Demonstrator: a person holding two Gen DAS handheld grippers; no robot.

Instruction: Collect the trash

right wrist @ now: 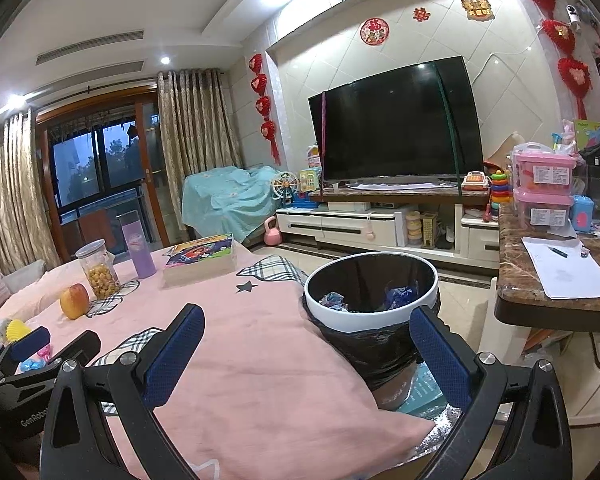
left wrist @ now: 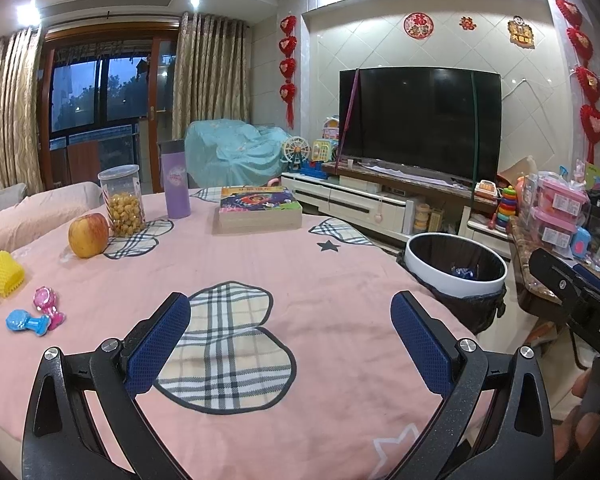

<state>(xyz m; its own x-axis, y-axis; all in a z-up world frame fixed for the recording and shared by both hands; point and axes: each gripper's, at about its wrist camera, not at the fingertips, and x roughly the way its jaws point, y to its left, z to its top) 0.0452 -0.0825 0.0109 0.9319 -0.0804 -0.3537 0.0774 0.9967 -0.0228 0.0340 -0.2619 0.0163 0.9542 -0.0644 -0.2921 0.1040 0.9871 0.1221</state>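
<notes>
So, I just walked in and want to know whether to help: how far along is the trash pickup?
Some looks done: crumpled wrappers already lie in the bin beside the table. Nothing is in hand; the left gripper and right gripper are both open and empty. On the pink cloth I see only toys, an apple and a jar, no obvious litter.

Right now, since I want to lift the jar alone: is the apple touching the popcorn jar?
Apart. The left wrist view shows a strip of tablecloth between the apple and the popcorn jar.
</notes>
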